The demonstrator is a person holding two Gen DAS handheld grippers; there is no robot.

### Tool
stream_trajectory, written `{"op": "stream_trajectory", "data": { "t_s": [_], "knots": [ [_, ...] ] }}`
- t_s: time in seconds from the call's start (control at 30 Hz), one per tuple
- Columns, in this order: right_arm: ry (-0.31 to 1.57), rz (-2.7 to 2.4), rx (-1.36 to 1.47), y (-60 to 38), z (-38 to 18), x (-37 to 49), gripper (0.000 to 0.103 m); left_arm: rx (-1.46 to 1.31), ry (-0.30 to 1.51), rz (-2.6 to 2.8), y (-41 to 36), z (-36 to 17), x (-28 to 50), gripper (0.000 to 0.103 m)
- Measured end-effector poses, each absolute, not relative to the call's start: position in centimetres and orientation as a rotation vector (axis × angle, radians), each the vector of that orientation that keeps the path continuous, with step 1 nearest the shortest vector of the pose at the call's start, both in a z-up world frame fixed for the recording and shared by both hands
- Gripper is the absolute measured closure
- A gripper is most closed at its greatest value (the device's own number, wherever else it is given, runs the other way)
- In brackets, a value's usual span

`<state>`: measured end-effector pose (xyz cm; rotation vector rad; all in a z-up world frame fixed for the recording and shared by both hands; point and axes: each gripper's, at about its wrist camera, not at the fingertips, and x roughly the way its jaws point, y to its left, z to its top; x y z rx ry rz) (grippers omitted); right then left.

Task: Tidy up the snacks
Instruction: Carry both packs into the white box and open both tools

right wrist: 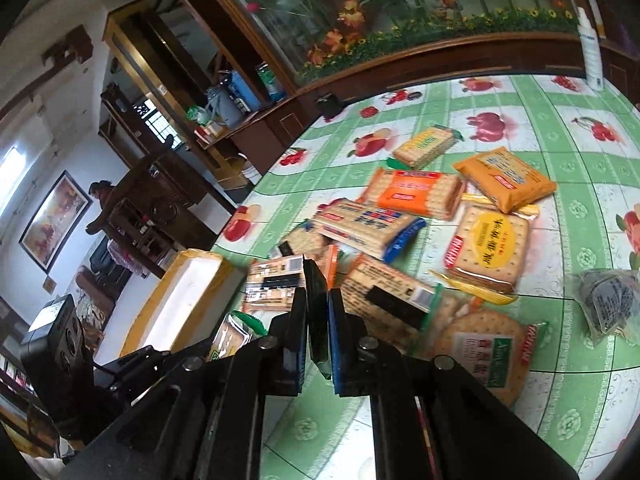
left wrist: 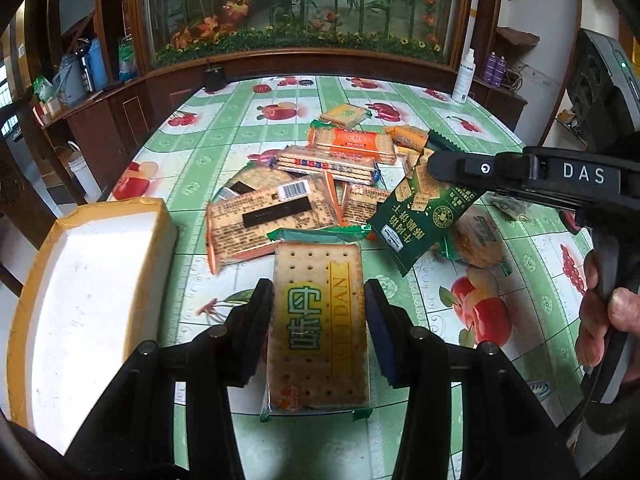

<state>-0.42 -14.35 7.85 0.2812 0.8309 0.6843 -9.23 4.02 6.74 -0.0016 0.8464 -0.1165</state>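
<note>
My left gripper (left wrist: 318,312) is shut on a cracker pack with a yellow label and green ends (left wrist: 318,328), held flat above the table. My right gripper (right wrist: 318,304) is shut on a dark green cracker pack (right wrist: 318,320), seen edge-on here; in the left wrist view the green pack (left wrist: 424,216) hangs from the right gripper (left wrist: 436,166) over the pile. A pile of several cracker packs (left wrist: 332,172) lies mid-table, also in the right wrist view (right wrist: 400,216). A white foam box with an orange rim (left wrist: 80,304) sits at the left.
The table has a green fruit-print cloth (left wrist: 208,160). A white spray bottle (left wrist: 464,76) stands at the far right, a dark small object (left wrist: 213,76) at the far edge. A crumpled grey wrapper (right wrist: 608,300) lies right. A wooden cabinet stands behind.
</note>
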Motion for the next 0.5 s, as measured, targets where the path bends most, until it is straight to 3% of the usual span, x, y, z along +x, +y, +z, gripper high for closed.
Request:
{"op": "stream_trajectory", "data": {
  "t_s": [0.5],
  "knots": [
    [0.802,0.792,0.222,-9.4,10.6,-0.1,0.096,-0.030,0.813,-0.069,9.1,10.9,-10.3,0.055]
  ]
}}
